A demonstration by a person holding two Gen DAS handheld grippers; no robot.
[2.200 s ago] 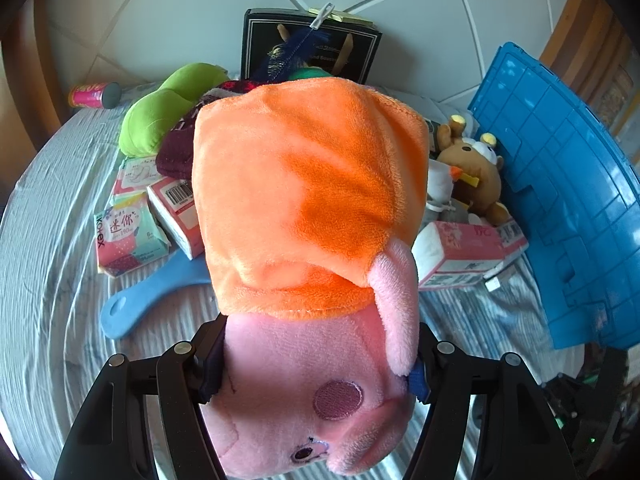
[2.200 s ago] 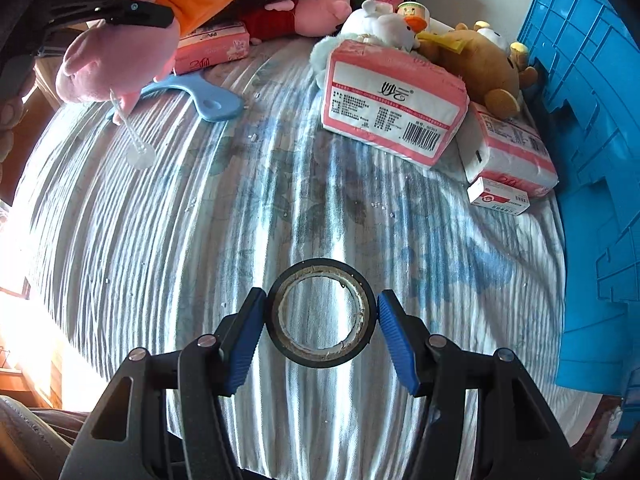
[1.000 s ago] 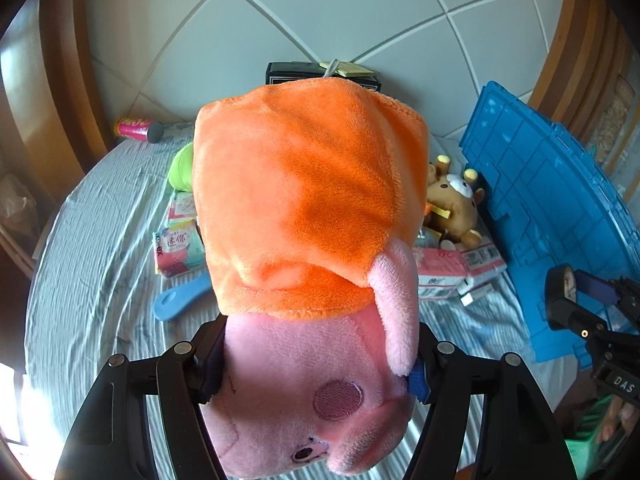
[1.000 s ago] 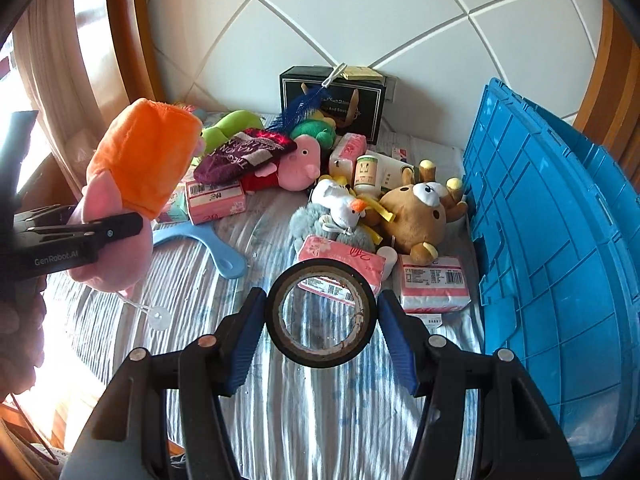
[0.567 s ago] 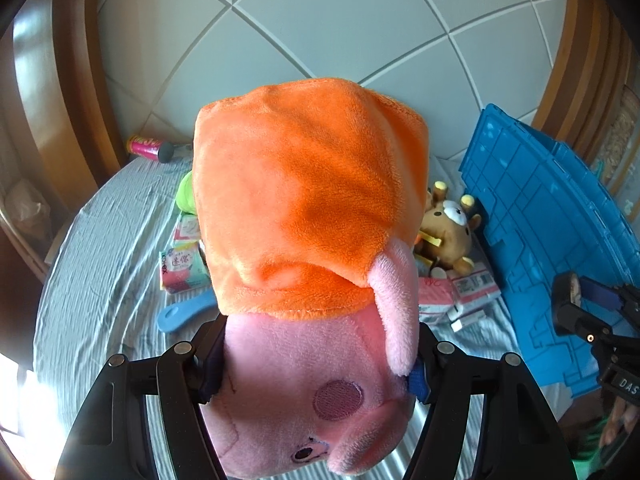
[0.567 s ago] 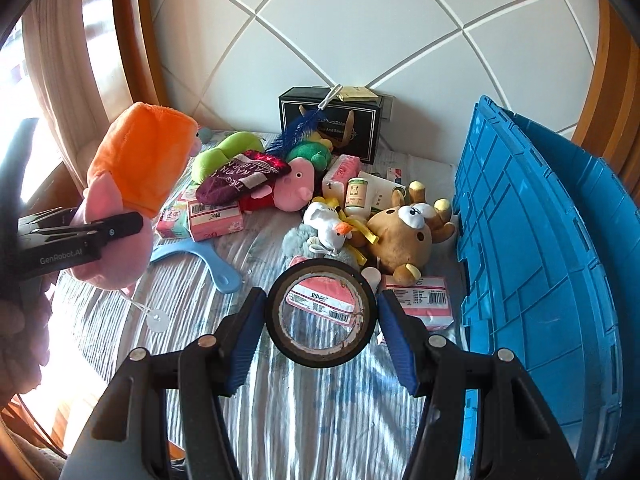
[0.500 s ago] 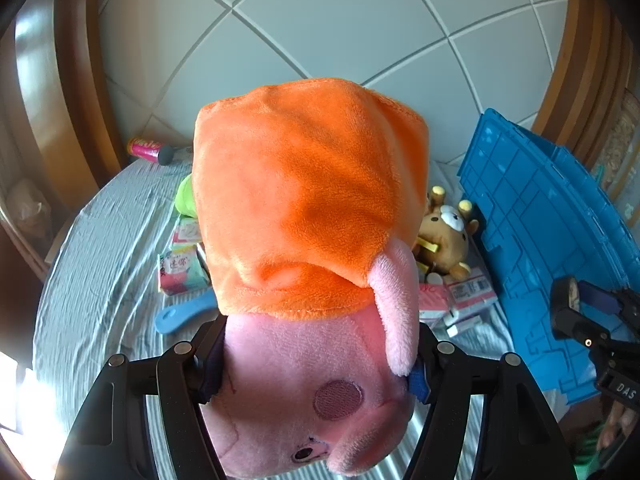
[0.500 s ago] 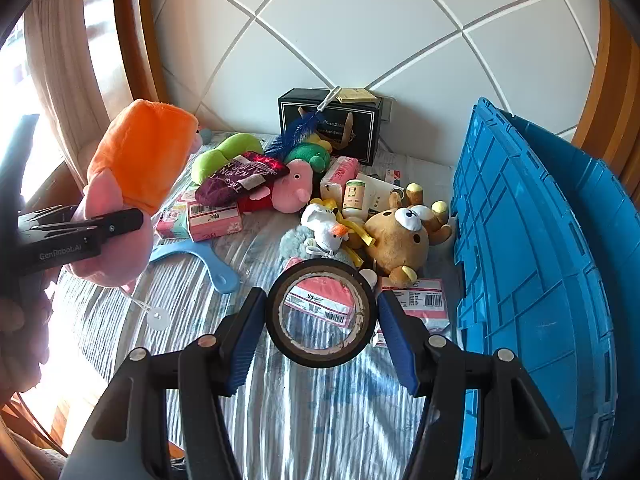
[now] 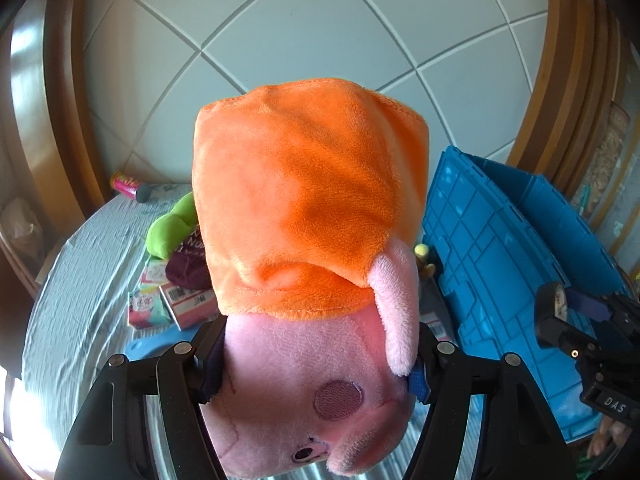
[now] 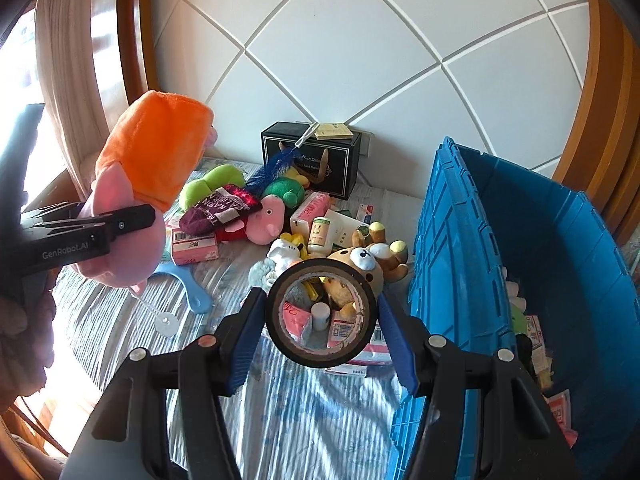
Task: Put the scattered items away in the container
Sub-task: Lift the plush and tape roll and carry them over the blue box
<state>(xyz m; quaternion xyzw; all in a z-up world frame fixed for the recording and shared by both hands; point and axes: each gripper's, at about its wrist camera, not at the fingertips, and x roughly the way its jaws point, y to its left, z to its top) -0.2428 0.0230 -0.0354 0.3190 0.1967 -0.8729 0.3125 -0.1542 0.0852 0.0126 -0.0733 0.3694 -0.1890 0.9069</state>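
1. Left hand-held gripper (image 9: 316, 364) is part-open and clamped on a plush pig (image 9: 308, 240) with an orange dress; pads press the pink head on both sides, with the orange body sticking up and away from the camera.
2. In the right wrist view the same pig (image 10: 148, 184) is held up in the air at far left, clear of the bed, with a clear tag string and suction disc (image 10: 166, 322) dangling below it.
3. Right hand-held gripper (image 10: 322, 320) is part-open and squeezing a black roll of tape (image 10: 322, 314) across its outer rim; the roll's hole faces the camera.
4. The blue crate (image 10: 560, 248) stands on the right with its near wall upright; a few small packets lie in its bottom.
5. The bed (image 10: 304, 412) has a striped grey-blue cover. The clutter on it is just left of the crate: a brown bear plush (image 10: 372, 260), a second pink pig plush (image 10: 266, 220), a green plush (image 10: 208, 184), pink tissue packs (image 10: 194, 246), a blue plastic paddle (image 10: 188, 286) and a white bottle (image 10: 318, 234).
6. A black gift box (image 10: 310, 156) stands at the back against the white tiled wall, with a blue feather (image 10: 276, 166) leaning across its front.
7. In the left wrist view a pink tube (image 9: 130, 186) lies at the far left edge of the bed.
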